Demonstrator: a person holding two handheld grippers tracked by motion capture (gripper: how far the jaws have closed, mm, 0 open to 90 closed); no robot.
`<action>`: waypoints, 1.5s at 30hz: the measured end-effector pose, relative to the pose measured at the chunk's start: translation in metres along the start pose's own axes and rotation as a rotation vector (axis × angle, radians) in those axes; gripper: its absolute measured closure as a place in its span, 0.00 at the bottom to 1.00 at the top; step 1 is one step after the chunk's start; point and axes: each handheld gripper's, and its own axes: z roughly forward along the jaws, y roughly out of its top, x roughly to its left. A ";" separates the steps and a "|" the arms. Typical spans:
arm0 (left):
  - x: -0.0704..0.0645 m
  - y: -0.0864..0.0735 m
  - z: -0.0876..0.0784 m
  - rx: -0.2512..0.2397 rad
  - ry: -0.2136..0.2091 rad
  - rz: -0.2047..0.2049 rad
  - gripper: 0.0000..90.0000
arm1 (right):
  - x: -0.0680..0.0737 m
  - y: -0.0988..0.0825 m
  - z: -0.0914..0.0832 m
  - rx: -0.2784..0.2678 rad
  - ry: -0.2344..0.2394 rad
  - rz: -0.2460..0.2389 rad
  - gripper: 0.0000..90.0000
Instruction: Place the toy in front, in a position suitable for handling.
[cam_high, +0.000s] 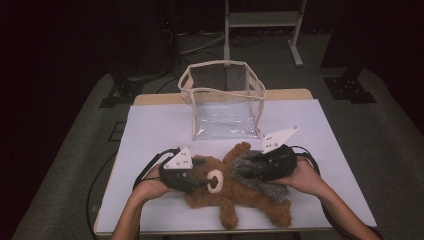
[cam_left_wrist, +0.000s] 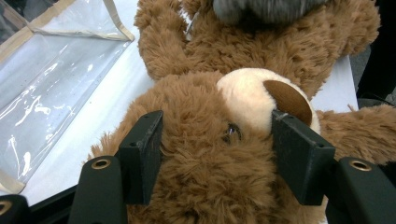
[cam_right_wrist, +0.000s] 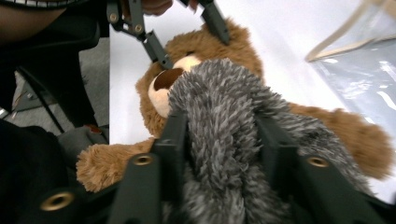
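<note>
Brown teddy bear (cam_high: 227, 192) flat on its back on the white table (cam_high: 150, 130), near the front edge at about 6 o'clock from the table's middle. Long axis running roughly 9-to-3 across the high view, slightly tilted: head toward 9 o'clock with the cream muzzle (cam_high: 215, 181) facing up, legs trailing toward 4 and 5 o'clock, one arm reaching up toward 12 o'clock. Draped over the torso, a grey fuzzy garment (cam_high: 260, 177), covering the belly and running toward the 4 o'clock leg.

Left gripper (cam_high: 202, 183) clamped on the bear's head from the 9 o'clock side; in the left gripper view both black jaws pressed into the fur on either side of the face, one beside the eye and muzzle (cam_left_wrist: 252, 95), the other at the far cheek. Gripping the head, then.

Right gripper (cam_high: 252, 172) set over the torso from the 3 o'clock side. In the right gripper view (cam_right_wrist: 219, 140) a bunched fold of the grey fuzzy garment (cam_right_wrist: 224, 116) between the two jaws, fur touching both inner faces; whether the pads press it, not clear from the frames.

Clear plastic bag (cam_high: 225, 100) with cream trim standing open at 12 o'clock from the bear, just beyond the raised arm, apart from it.
</note>
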 end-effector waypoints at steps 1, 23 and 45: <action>0.000 0.000 0.000 0.001 0.000 0.000 0.41 | 0.000 0.000 -0.005 -0.004 -0.006 0.002 0.54; 0.001 0.001 0.000 0.003 0.002 -0.006 0.41 | 0.016 -0.008 -0.012 0.034 -0.101 -0.062 0.62; 0.001 0.001 0.002 0.004 0.014 -0.010 0.42 | 0.014 -0.009 0.039 0.066 -0.169 -0.116 0.79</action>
